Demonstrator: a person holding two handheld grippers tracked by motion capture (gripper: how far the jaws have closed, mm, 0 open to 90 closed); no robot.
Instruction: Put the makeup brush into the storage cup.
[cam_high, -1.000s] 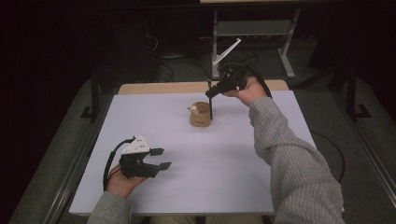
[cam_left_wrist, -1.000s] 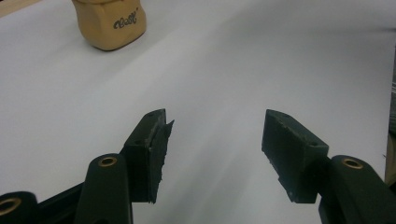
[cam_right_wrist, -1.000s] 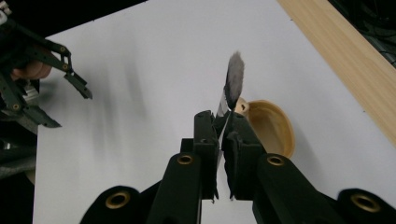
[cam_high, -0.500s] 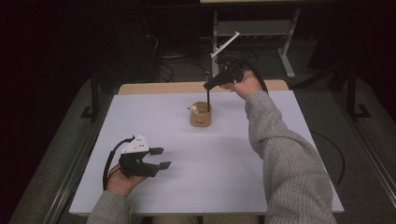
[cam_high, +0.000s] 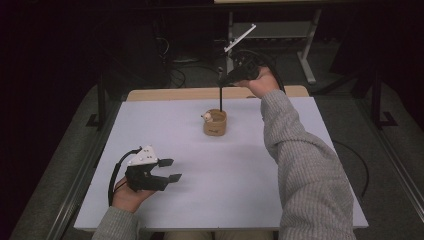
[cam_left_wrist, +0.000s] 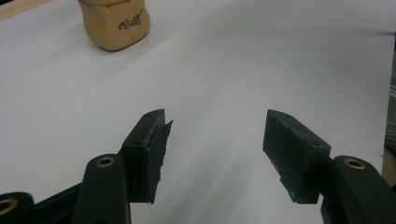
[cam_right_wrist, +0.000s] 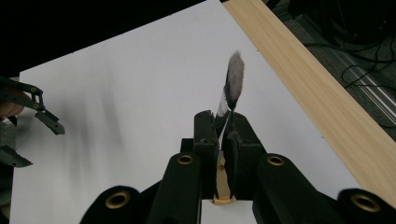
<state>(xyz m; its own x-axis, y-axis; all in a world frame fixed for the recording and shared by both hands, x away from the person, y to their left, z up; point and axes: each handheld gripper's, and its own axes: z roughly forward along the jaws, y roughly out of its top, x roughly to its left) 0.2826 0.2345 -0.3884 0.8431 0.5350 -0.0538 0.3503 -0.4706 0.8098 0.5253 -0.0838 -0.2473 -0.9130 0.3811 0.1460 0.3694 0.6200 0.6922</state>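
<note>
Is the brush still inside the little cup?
Cannot tell for sure. The right gripper pinches the brush upright over the cup, but its lower end is hard to see.

Cursive logo (illegible) on tan cup (cam_left_wrist: 114, 23)

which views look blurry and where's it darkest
Right gripper view: the brush tip is smeared with blur, while the right hand-held gripper gripping it stays sharp. Left gripper view: the cup and table are crisp. High view: everything around the bright table is near-black.
</note>
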